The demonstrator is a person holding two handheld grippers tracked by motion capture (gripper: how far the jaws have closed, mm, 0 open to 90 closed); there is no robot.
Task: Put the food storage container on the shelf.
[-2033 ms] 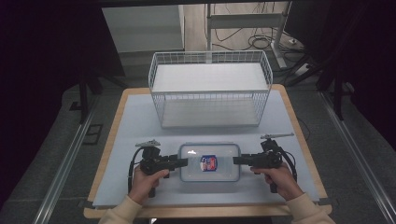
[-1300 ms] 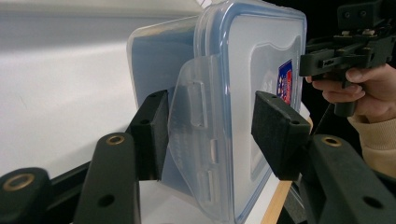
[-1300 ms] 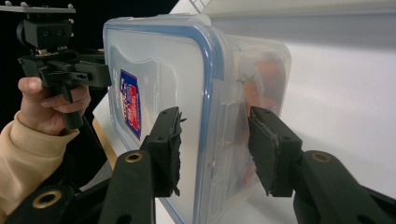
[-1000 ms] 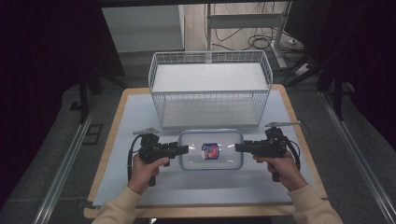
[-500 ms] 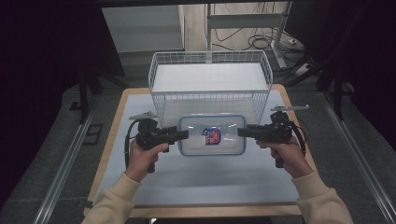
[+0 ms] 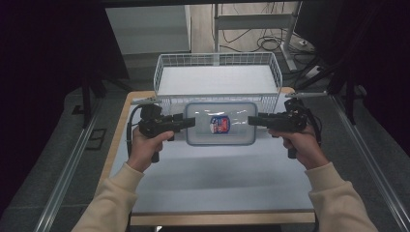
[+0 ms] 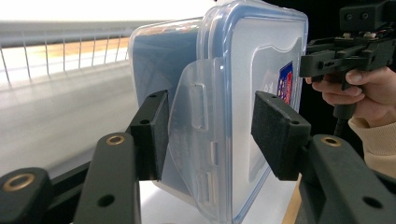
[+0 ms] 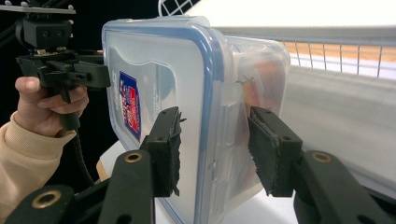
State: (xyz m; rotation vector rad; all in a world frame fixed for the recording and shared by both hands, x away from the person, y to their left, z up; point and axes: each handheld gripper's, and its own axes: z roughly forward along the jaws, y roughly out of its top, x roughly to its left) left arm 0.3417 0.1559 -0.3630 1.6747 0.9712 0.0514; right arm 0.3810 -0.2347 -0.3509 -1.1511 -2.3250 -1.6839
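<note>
Both grippers, left (image 6: 189, 122) and right (image 6: 253, 121), pinching container (image 6: 221, 123) (lidded), lifted higher, nearer basket (image 6: 164, 72).

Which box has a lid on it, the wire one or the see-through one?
The see-through plastic food box has one: a clear lid with a blue rim, clipped shut. The white wire basket behind it is open on top.

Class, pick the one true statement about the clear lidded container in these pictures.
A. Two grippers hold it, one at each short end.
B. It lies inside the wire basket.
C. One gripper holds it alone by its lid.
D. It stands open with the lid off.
A: the left gripper and the right gripper each clamp one end of the container, which is lidded and in front of the wire basket, not in it.
</note>
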